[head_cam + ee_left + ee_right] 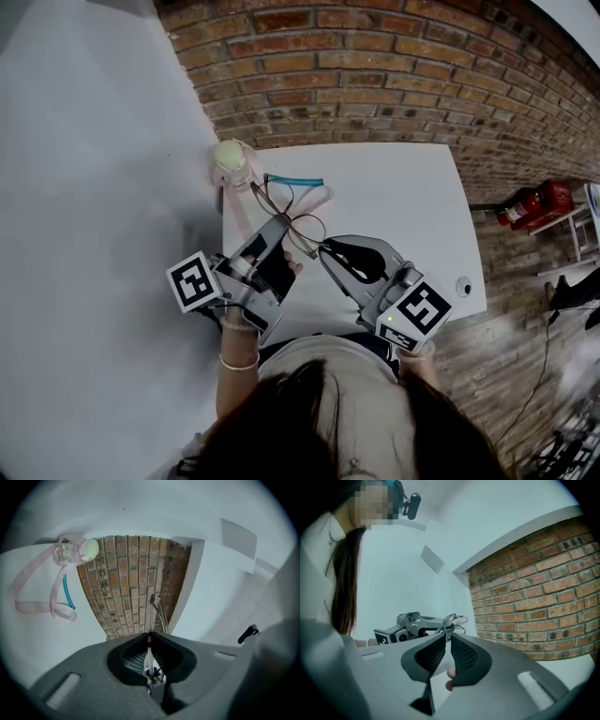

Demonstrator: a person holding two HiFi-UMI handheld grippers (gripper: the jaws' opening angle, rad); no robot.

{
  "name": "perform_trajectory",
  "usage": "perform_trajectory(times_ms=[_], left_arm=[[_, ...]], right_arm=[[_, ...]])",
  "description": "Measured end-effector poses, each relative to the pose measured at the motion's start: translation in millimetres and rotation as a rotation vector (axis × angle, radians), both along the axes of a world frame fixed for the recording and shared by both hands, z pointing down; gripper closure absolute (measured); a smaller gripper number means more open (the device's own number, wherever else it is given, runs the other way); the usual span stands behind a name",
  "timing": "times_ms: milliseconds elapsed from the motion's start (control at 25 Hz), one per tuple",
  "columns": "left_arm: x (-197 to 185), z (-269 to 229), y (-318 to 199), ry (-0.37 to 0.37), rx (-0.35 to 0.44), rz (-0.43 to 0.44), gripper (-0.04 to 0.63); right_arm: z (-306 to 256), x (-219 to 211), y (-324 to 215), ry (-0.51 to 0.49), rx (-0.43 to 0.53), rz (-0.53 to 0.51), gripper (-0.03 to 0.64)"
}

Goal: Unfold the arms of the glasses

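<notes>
Head view: glasses [302,225] are off the tabletop [403,197], held in the air between both grippers, just in front of the person. Thin wire frame, lenses toward the brick wall.

Left gripper [284,223]: the left gripper view shows the jaws pressed together on thin wire of the frame, which runs up out of the jaws. This looks like the anchor grip. It fixes the frame so the hinge has something to turn against.

Right gripper [325,248]: the right gripper view shows the jaws almost closed, with only a slit at the tips and the frame wire entering right there. Reads as a pinch on one arm of the glasses, though the wire is too fine to confirm contact. The two grippers meet at an angle, tips close together, which suits swinging an arm out while the other side stays still.

Lifting clear makes sense, since an arm needs room to sweep and the tabletop would block it.

Can't tell from any view how far the arms are open, so I'd call the unfolding in progress, not done.

Risk: the wire is thin and springy, so it could slip or bend if the right gripper pulls off the hinge axis.

Small clear bottle [230,161] with pink strap [239,211] and a teal piece [295,181] sit at the far left of the tabletop, clear of the work.
</notes>
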State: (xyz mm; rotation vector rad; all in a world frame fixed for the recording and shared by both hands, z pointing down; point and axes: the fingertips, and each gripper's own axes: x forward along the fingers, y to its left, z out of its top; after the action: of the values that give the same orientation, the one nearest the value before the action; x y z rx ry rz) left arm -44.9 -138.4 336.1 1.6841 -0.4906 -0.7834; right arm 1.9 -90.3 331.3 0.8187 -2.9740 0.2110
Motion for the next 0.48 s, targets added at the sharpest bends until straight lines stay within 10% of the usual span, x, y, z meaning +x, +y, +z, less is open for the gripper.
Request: perform_trajectory(times_ms=[480], left_arm=[[-0.7,7.9,-1.4,-0.03,-0.011,0.003,0.572]], right_arm=[[-4.2,-0.4,0.5,-0.004,-0.003,-0.008,0.58]])
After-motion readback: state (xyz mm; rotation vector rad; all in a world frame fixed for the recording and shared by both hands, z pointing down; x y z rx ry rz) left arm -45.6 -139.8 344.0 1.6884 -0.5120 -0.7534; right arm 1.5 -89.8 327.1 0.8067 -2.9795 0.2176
